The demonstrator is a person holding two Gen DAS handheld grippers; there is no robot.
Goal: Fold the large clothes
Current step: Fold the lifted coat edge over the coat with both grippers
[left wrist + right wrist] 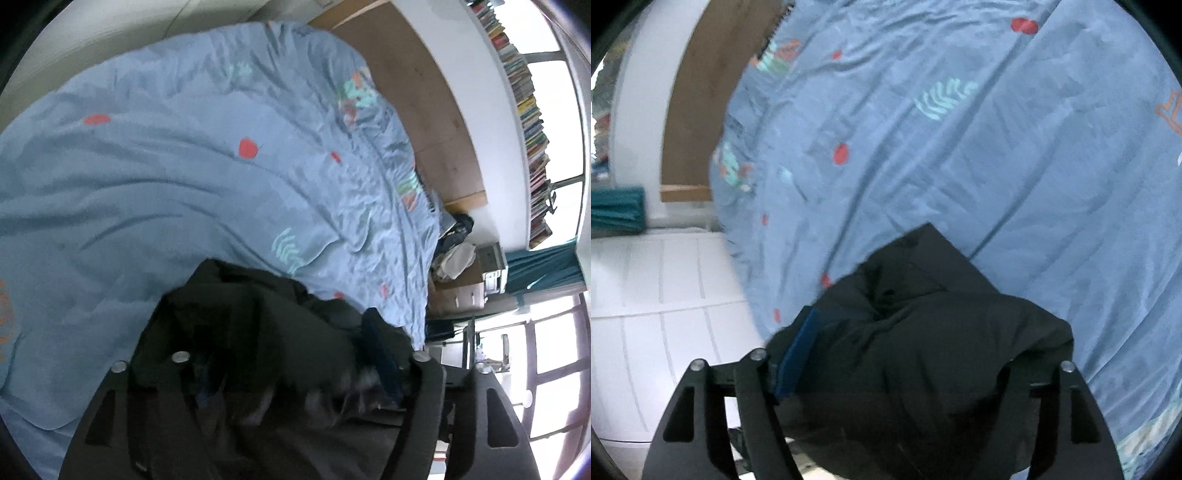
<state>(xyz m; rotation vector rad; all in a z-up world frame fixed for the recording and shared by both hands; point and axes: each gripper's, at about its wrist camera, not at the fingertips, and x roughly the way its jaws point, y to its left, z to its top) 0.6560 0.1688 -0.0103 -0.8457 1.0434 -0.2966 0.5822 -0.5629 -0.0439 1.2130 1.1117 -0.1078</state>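
A black padded jacket (258,332) with a blue inner strip (382,354) and a grey fur trim (351,391) is bunched up over the blue patterned bedspread (166,166). My left gripper (273,398) is shut on the jacket; the cloth fills the space between its fingers and hides the tips. In the right wrist view the jacket (923,332) drapes over my right gripper (912,398), which is shut on it, with the blue strip (798,358) by the left finger. The bedspread (960,147) lies beneath.
A wooden headboard (424,110) stands at the bed's far end. A long bookshelf (528,110), windows, a teal curtain (543,266) and a cluttered bedside cabinet (458,280) lie beyond. White tiled floor (646,295) runs beside the bed.
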